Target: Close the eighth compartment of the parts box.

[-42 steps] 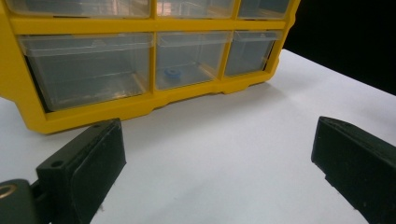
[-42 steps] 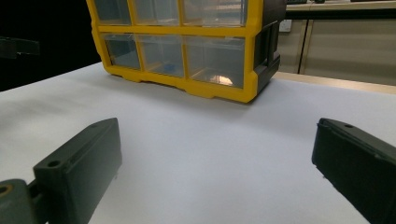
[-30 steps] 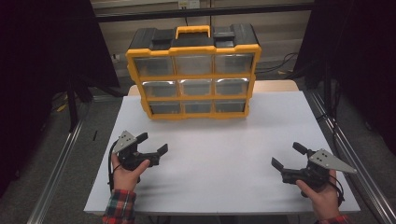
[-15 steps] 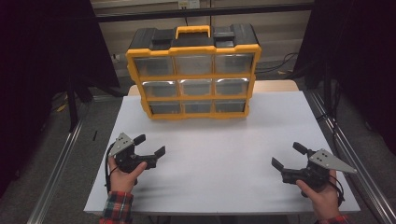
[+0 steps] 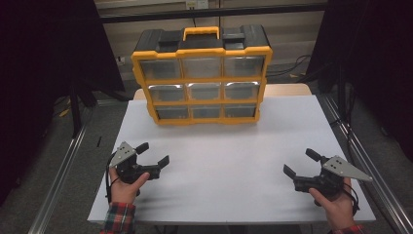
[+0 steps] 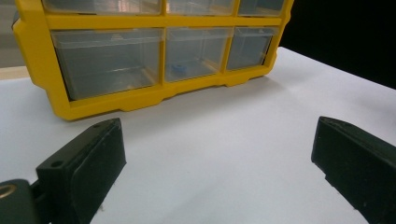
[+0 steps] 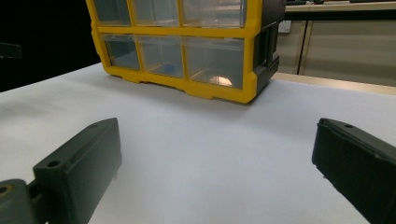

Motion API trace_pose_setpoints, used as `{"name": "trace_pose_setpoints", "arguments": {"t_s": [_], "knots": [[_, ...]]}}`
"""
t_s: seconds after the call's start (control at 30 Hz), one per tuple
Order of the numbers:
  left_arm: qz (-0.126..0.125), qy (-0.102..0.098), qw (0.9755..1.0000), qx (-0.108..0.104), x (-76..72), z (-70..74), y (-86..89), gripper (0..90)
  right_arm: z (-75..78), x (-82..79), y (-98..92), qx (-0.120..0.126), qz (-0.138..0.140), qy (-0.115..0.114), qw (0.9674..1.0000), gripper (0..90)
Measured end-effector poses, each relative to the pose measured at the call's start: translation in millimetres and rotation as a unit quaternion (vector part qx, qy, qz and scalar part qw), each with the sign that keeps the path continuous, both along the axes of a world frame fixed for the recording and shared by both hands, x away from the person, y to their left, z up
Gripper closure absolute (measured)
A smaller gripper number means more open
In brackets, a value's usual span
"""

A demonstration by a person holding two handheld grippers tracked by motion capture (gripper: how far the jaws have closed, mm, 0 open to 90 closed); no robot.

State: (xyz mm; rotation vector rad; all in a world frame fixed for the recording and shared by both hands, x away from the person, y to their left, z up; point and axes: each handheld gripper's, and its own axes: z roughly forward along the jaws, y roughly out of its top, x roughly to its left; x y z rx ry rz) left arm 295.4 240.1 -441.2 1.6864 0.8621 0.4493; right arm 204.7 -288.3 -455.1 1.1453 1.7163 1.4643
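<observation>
Looking down from the high view: white table (image 5: 234, 161) with dark curtains on both sides and a pale wall behind. Yellow organizer (image 5: 202, 78) standing upright at the far middle edge, long axis running across the table, drawer fronts facing the person, black lid and yellow handle on top, three rows of three clear drawers. Left gripper (image 5: 155, 157) near the front left, right gripper (image 5: 301, 163) near the front right, both well apart from the organizer, jaws spread wide, nothing between them.

Left gripper view: organizer (image 6: 154, 56) ahead above the wide-apart black jaws, bottom row of clear drawers in sight, a small blue item (image 6: 178, 68) in the middle one.

Right gripper view: organizer (image 7: 187, 46) ahead and leftward, black side latch at its right end, jaws again wide apart and empty over bare white table (image 7: 210, 154).
</observation>
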Motion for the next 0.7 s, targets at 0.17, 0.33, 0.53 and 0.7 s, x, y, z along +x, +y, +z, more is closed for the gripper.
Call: {"name": "trace_pose_setpoints", "arguments": {"t_s": [0.17, 0.33, 0.53, 0.7], "knots": [[-0.004, 0.0, 1.0, -0.005, -1.6, -1.1, 3.9, 3.0, 0.1, -0.2, -0.2, -0.001, 0.0, -0.001, 1.0, 0.8], [-0.001, -0.003, 1.0, 0.0, -4.0, -1.7, 6.7, 3.0, 0.1, -0.2, -0.2, 0.0, -0.001, 0.0, 1.0, 0.8], [-0.002, -0.003, 1.0, -0.005, -7.6, -2.7, 10.8, 3.0, -0.1, -0.2, -0.2, -0.001, 0.0, 0.0, 1.0, 0.8], [-0.004, -0.005, 1.0, -0.001, -10.6, -3.5, 13.3, 3.0, -0.2, 0.2, 0.1, -0.002, 0.001, 0.0, 1.0, 0.8]]}}
